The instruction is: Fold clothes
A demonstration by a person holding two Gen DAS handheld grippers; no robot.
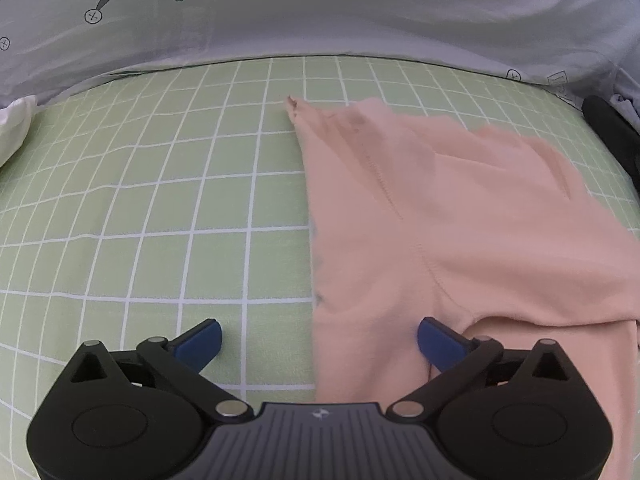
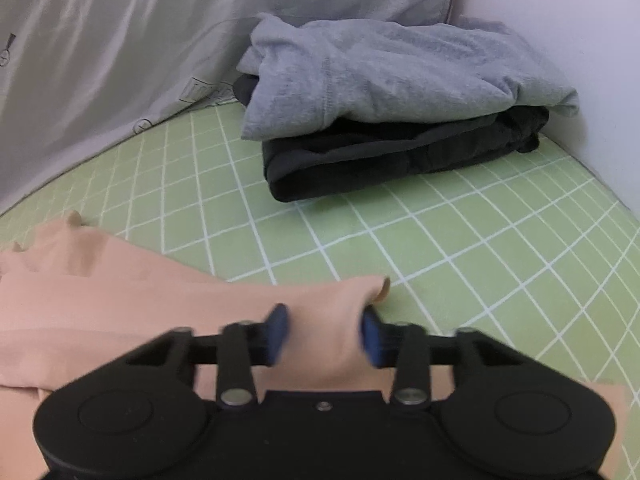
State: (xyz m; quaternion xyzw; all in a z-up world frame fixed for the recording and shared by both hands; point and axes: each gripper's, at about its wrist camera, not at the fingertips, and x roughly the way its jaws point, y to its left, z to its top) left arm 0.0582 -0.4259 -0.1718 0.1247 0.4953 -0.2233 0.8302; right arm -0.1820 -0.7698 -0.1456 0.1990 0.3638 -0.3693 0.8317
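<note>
1. L claw point(image 1: 319, 346): blue pads spread as wide as they go, nothing pinched. One pad is over the green white-grid bedsheet point(image 1: 160, 200), the other over the near hem of the soft peach-pink knit garment point(image 1: 460, 216). It straddles the garment's L edge, prob lined up to take that edge for the fold.
2. R claw point(image 2: 323, 334): blue pads sit either side of a bunched fold of the same peach garment point(image 2: 120, 300), cloth between them. View is blurred and a gap still shows, so can't tell if the pads actually bite; looks like it's closing on the R corner to lift it.
3. Task item: peach garment lies mostly flat on the bed, seams up, near edge under both claws, far corner pointing twd the duvet. Spread out like this bc the fold isn't made yet, imo early in the step.
4. Mid-far, R side: folded stack w/ a grey sweatshirt-type garment point(image 2: 380, 72) on top of a black folded garment point(image 2: 400, 156). Parked in the bed corner by the wall, prob the done pile, well apart from the peach one.
5. Far: pale grey-white duvet w/ carrot print point(image 1: 320, 12) bunched along the back edge, pushed off the work area. White cloth bit point(image 1: 14, 128) at far L edge, unclear what.
</note>
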